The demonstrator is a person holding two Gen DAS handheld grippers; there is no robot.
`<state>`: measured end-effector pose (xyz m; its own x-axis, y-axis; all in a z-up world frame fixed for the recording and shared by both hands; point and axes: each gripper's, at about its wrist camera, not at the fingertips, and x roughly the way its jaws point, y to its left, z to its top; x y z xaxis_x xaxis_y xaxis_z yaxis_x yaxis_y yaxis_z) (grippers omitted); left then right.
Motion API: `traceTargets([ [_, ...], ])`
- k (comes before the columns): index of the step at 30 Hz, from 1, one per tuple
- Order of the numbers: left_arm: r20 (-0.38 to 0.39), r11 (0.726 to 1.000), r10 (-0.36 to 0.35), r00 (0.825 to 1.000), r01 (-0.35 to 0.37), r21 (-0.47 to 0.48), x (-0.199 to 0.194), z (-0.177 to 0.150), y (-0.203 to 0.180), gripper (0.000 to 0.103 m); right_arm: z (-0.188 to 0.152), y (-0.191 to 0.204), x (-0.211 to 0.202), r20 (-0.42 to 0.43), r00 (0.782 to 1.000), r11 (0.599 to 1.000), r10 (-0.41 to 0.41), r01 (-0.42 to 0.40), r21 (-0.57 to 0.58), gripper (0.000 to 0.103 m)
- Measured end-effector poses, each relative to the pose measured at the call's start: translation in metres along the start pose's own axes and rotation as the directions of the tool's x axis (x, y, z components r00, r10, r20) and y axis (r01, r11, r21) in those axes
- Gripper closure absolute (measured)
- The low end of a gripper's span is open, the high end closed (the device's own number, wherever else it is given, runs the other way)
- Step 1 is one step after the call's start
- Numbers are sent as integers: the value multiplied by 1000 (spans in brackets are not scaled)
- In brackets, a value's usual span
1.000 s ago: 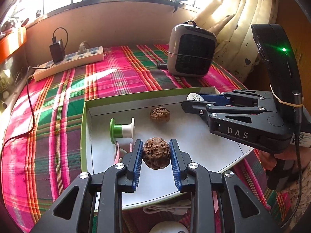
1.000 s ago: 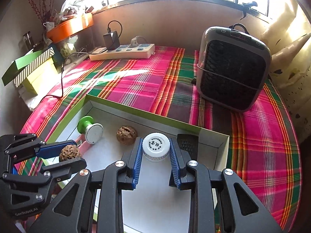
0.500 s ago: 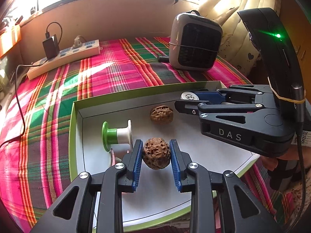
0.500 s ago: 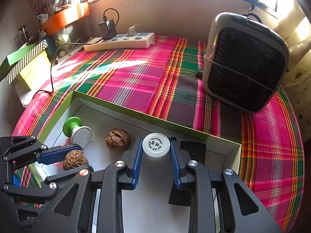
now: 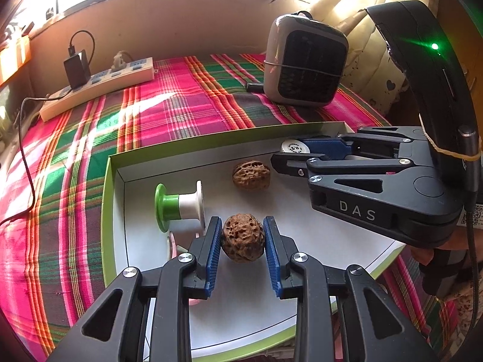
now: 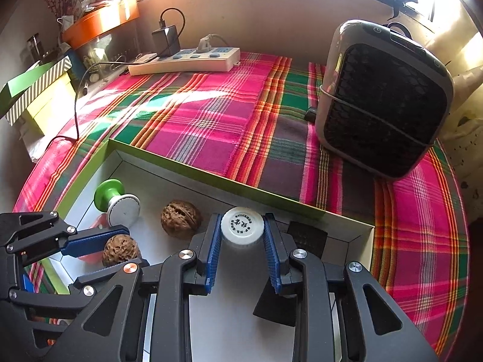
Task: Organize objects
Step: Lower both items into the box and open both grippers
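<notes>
My left gripper (image 5: 242, 242) is shut on a dark brown walnut (image 5: 243, 241), held just above the white floor of a green-rimmed box (image 5: 114, 163). The same walnut (image 6: 120, 249) shows in the right wrist view between the left gripper's blue pads. My right gripper (image 6: 241, 246) is shut on a small bottle with a white cap (image 6: 242, 226), over the box near its far right corner. From the left wrist view the cap (image 5: 292, 147) peeks out between the right gripper's fingers. A second walnut (image 5: 250, 175) and a green-and-white spool (image 5: 178, 205) lie in the box.
The box sits on a pink and green plaid cloth (image 6: 211, 114). A grey heater (image 6: 383, 99) stands at the back right and a power strip (image 6: 187, 60) with a charger at the back. Striped and yellow boxes (image 6: 39, 90) are stacked at the left. A pink object (image 5: 173, 246) lies under the spool.
Both grippers have moved slightly forward over the box, still gripping the walnut and the bottle. Nothing was let go.
</notes>
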<state>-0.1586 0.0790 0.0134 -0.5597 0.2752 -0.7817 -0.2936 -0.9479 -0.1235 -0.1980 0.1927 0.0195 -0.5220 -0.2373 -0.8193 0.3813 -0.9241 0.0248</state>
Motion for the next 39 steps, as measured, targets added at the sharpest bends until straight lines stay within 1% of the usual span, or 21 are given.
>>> traceTargets([
  [5,-1,1000,4,1000,-4,-5,1,0,0,77,-2,-3,4,-16,1000,1000,-3,3,14,75],
  [18,-2,1000,10,1000,-10,-1,1,1,-1,76,-1,-4,4,-14,1000,1000,-14,14,20,74],
  [20,-3,1000,12,1000,-12,-2,1,1,-2,76,-1,-4,4,-11,1000,1000,-14,15,24,73],
  [22,-4,1000,14,1000,-14,-2,1,1,-2,75,0,-5,4,-11,1000,1000,-14,15,28,67],
  [25,-5,1000,13,1000,-13,-6,1,0,-2,72,-1,-4,4,-11,1000,999,-15,15,29,62],
  [29,-7,1000,16,1000,-16,-9,0,-1,-1,70,-1,-4,2,-7,1000,999,-14,14,40,61],
  [34,-5,1000,20,1000,-20,-12,-4,-4,0,69,-3,-3,-6,14,1000,999,-13,13,45,55],
  [39,15,999,31,999,-31,-8,-14,-6,-3,68,-7,-1,-15,34,999,998,-15,13,54,55],
])
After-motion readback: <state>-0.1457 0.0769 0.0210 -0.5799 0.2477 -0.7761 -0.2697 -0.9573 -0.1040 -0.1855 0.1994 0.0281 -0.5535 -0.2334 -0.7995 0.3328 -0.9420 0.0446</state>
